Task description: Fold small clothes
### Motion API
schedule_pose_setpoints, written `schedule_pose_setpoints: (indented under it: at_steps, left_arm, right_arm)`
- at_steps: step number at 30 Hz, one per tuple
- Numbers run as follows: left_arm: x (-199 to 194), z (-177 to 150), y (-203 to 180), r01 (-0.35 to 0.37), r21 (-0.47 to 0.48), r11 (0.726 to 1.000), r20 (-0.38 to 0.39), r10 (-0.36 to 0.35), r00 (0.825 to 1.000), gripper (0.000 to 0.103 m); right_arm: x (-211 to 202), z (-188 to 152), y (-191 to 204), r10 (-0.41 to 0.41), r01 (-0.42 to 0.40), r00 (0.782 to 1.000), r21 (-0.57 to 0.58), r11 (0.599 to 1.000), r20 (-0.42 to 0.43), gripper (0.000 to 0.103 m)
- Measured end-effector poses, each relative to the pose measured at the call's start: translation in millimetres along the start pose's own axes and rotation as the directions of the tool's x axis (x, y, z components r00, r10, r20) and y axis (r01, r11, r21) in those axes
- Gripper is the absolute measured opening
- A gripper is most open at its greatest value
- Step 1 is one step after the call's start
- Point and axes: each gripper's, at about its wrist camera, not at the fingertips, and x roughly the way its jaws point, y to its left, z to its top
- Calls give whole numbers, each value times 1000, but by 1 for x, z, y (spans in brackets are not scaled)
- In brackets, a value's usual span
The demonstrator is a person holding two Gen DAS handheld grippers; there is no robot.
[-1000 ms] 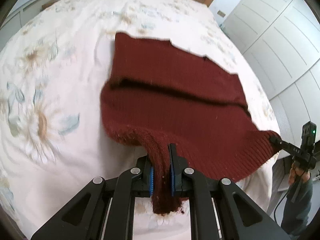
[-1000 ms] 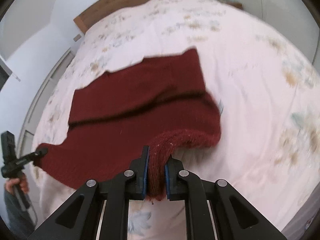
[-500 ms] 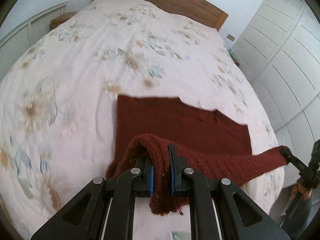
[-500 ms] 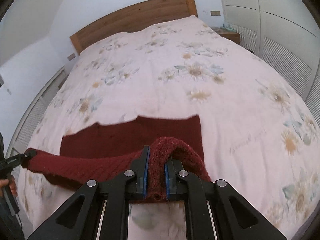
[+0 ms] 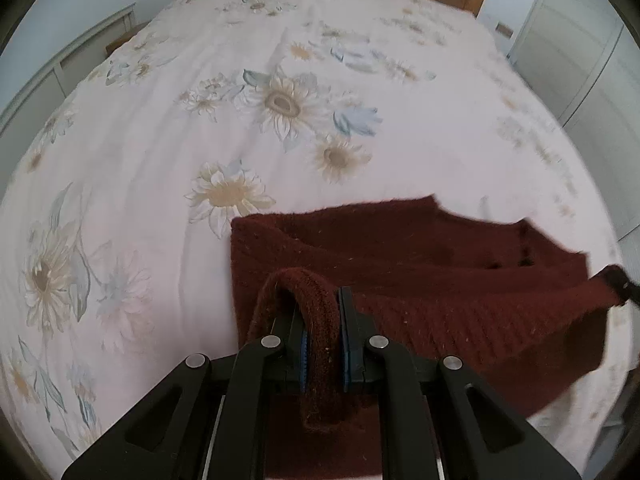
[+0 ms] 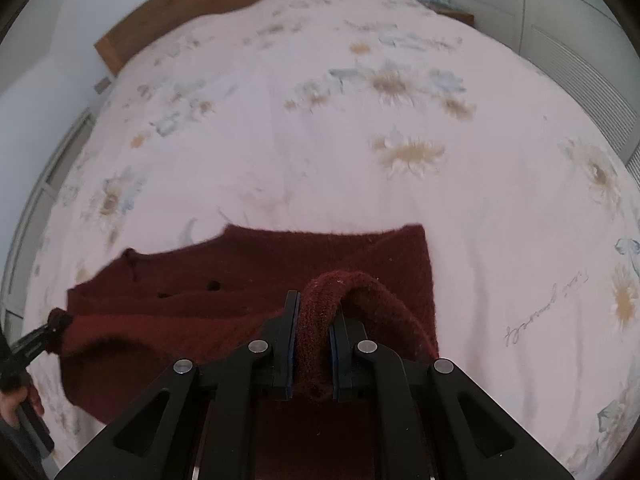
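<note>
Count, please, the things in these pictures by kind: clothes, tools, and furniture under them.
Dark red knitted garment: 1
Tools: 2, left tool and right tool, each shut on the garment's edge
Bed with flowered cover: 1
Total: 4

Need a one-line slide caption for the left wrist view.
Left gripper clamps a corner of the dark red knit garment, carrying its hem over the floral bedspread.

Both tongs look the same: the left gripper (image 5: 323, 340) and right gripper (image 6: 311, 344) are chunky matte black plastic, silver screws (image 5: 376, 341) behind blue-edged pads (image 6: 331, 360).
</note>
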Motion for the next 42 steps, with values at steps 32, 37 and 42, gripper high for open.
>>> schedule_pose_setpoints:
  at_steps: [32,37,42]
  left_arm:
    - [-35,-40,-94,12,219,976,155,-47,987,102]
    - [-4,-65,-97,2,224,975,99,-24,995,102]
    - [27,-82,-82,-46,212,976,43,38,998,102]
  right_arm:
    - [-19,-83,89,-8,36,994,-255,966,110,103]
    - [11,-115,92,-75,98,993,-292,951,87,103]
    - [24,-126,70,-108,130,989,-261,956,98,103]
